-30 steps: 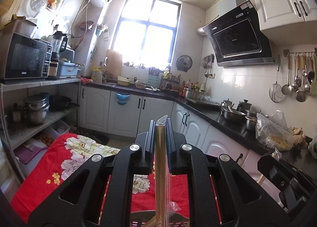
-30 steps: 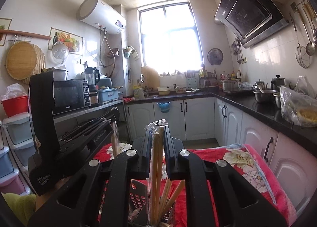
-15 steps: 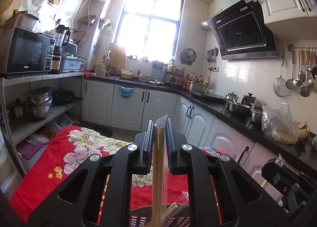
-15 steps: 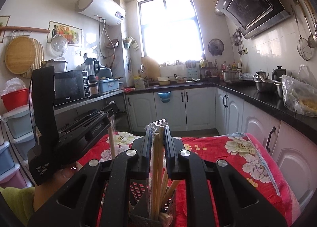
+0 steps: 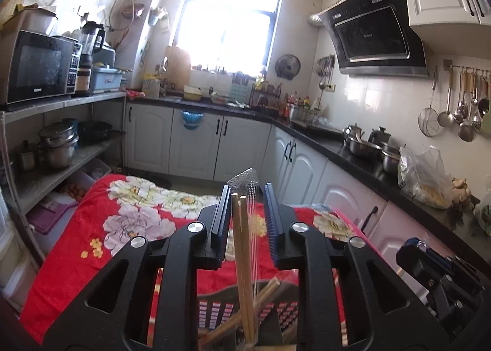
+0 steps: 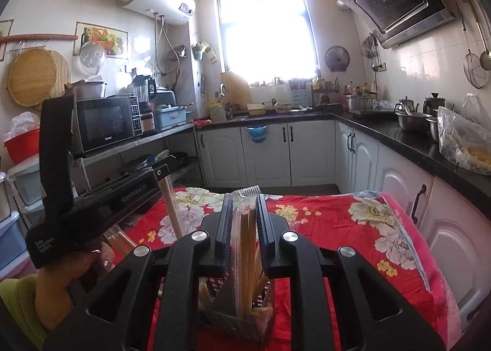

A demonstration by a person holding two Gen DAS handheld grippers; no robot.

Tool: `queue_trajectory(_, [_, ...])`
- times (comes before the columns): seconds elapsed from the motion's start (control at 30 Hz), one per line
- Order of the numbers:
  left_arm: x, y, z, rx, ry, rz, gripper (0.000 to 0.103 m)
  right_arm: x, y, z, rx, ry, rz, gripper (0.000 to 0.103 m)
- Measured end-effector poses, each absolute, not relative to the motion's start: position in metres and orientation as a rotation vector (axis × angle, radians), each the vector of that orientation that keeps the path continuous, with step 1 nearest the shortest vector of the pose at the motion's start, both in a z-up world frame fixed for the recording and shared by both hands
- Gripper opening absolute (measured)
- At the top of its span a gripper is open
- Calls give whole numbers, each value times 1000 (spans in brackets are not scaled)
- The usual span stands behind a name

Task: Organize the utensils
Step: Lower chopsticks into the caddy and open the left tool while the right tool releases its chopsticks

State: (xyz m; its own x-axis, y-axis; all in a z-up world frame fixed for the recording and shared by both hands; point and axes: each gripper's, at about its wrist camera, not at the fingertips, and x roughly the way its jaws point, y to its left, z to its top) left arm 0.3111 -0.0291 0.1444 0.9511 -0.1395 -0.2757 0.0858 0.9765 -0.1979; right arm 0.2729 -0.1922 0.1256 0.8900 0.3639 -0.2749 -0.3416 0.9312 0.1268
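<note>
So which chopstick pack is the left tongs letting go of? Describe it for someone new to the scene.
On the red floral cloth stands a dark slotted holder full of loose chopsticks. The clear-wrapped chopstick pair stands upright in it, between the opening left tongs, pads apart from it. Unlike its slanting bare neighbours, it is upright and plastic-sleeved.

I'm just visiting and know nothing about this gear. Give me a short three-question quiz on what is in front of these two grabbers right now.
1. True or false: each gripper has a wrapped bundle of chopsticks between its jaws.
2. What do the chopsticks in front of the left gripper stand in: (a) a steel pot, (b) a slotted holder, (c) a plastic bag?
3. What covers the surface beneath, and what colour is it?

Key:
1. True; the right gripper has chopsticks too, and both sets of jaws are opening.
2. (b).
3. A red flowered cloth.
</note>
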Motion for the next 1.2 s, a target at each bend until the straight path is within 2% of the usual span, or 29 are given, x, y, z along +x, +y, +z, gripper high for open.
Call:
queue_trajectory(0.07, [308,-26,144,-191,312,-122,28,271,-192,126,77,309,366,22])
queue_trajectory(0.3, [289,-19,140,-199,347,-152,31,260,-198,128,93,323,357,28])
queue_trajectory(0.6, [263,-6,141,-236,376,-182,44,238,-208,129,97,339,350,35])
queue_trajectory(0.87, [234,6,141,-282,398,-206,60,213,-210,126,94,364,360,43])
queue_trajectory(1.07, [214,18,125,-284,457,-216,73,194,-206,120,81,378,370,54])
queue_trajectory(1.13, [206,22,118,-288,473,-216,77,188,-204,116,79,388,378,62])
queue_trajectory(1.2, [197,26,111,-280,490,-215,84,182,-201,111,70,399,387,65])
